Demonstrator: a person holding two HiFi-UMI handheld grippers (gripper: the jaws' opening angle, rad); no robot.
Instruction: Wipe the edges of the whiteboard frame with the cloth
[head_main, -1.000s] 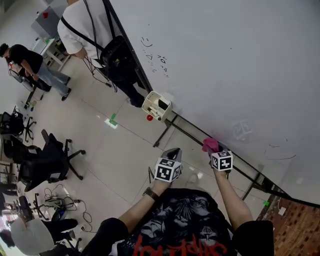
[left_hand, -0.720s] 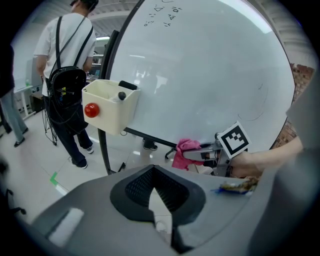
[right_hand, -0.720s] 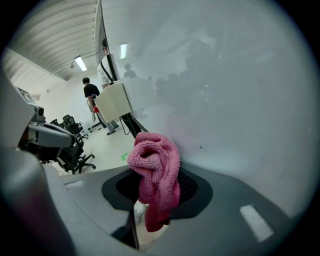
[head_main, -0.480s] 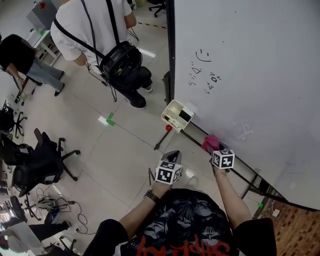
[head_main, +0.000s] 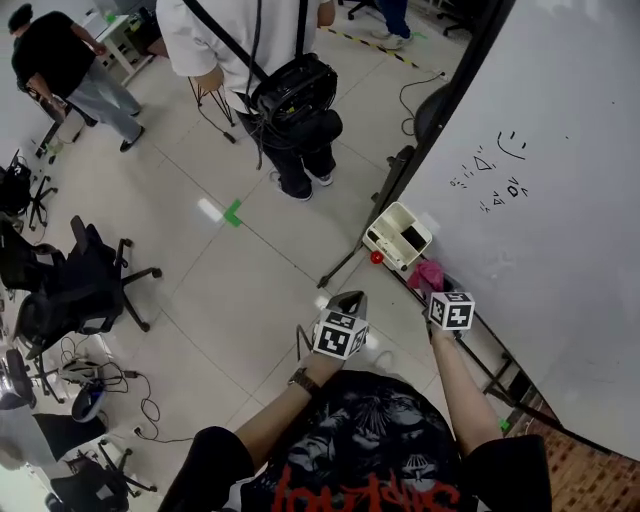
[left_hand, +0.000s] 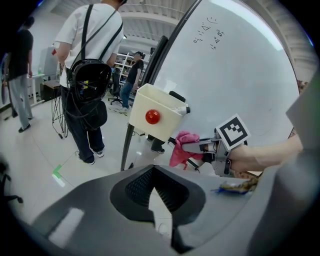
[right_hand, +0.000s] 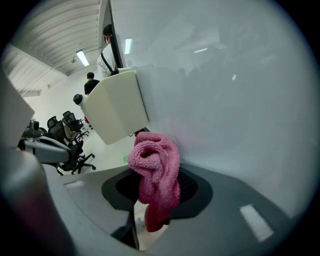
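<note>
The cloth (right_hand: 152, 172) is pink, the whiteboard (head_main: 570, 230) white with black scribbles (head_main: 490, 175), its tray (head_main: 385, 232) cream, bearing a red knob (head_main: 376, 257).

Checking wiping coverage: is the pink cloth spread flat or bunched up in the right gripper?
Bunched: the pink cloth hangs crumpled from the right gripper, whose jaws are shut on it.

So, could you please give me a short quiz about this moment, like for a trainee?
1. Which gripper holds the pink cloth?
2. True or false: the white tray lies on the floor.
3. The knob on the tray's front is: A) red B) green C) black.
Key: 1. The right gripper; the left gripper is shut on nothing. 2. False: it hangs at the whiteboard's lower edge. 3. A.
</note>
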